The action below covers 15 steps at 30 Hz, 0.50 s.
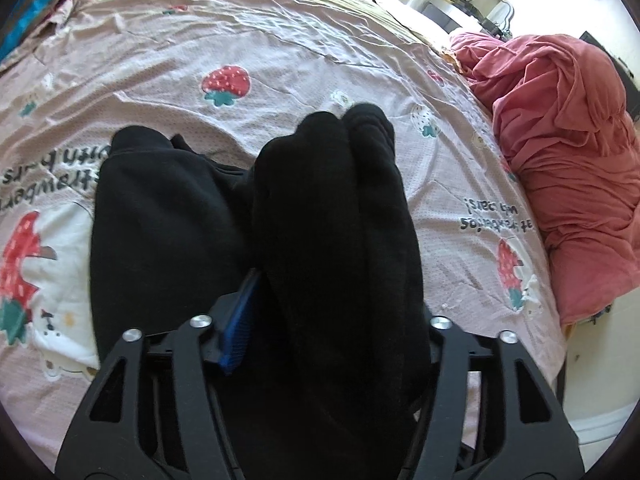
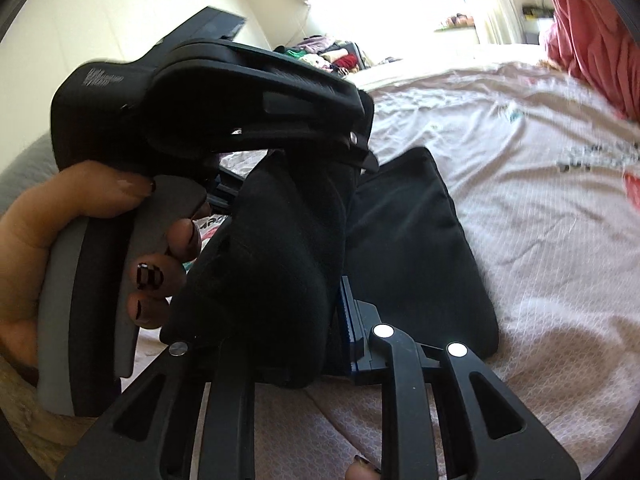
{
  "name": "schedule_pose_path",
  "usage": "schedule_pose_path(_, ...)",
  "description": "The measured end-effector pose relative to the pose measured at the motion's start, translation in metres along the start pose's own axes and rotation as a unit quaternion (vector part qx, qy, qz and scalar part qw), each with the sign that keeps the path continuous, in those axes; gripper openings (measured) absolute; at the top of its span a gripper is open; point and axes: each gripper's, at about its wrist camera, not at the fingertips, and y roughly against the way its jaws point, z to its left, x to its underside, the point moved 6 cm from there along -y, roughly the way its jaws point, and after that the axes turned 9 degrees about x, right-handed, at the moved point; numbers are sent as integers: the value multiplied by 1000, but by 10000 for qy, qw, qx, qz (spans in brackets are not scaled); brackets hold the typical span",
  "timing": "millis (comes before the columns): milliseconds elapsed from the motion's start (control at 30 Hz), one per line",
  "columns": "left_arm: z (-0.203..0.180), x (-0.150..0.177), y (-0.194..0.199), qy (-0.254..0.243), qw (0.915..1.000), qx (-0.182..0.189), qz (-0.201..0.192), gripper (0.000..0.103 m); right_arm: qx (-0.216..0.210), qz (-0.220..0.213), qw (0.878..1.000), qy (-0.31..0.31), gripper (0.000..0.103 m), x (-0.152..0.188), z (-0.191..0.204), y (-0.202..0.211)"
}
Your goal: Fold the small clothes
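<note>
Between both grippers' fingers (image 1: 236,320), bunched black garment (image 1: 332,216)

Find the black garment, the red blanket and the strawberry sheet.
black garment (image 1: 332,216): left wrist view, bunched fold.
red blanket (image 1: 568,152): left wrist view, middle of heap.
strawberry sheet (image 1: 280,48): left wrist view, bare wrinkled part.

Black garment (image 1: 328,216), bunched, partly folded, on bed
</note>
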Motion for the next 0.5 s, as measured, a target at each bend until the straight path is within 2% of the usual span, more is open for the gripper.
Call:
schedule_pose_path(33, -1, 0, 2, 62, 9999, 112, -69, 69, -15, 41, 10000, -67, 22, 0, -3, -1)
schedule_pose_path(67, -3, 0, 6, 117, 9996, 234, -142, 71, -3, 136, 9997, -205, 26, 1, -8, -3)
schedule_pose_path(200, -9, -1, 25, 101, 9982, 431, -396, 71, -286, 571, 9946, -817, 33, 6, -29, -12)
schedule_pose_path(233, -7, -1, 31, 88, 9980, 387, -482, 71, -451, 703, 9915, -993, 37, 7, -34, -13)
schedule_pose_path(300, -1, -2, 40, 82, 9978, 295, -596, 71, -644, 847, 9877, -1146, 38, 6, -38, -13)
schedule_pose_path(400, 14, 2, 49, 77, 9978, 68, -653, 71, -1014, 1155, 9794, -1309, 49, 2, -40, -12)
schedule_pose_path(467, 26, 7, 52, 68, 9976, -105, -677, 71, -1371, 1357, 9713, -1391, 63, -6, -39, -9)
schedule_pose_path(500, 30, 10, 52, 66, 9975, -148, -682, 71, -1447, 1396, 9690, -1438, 66, -10, -39, -8)
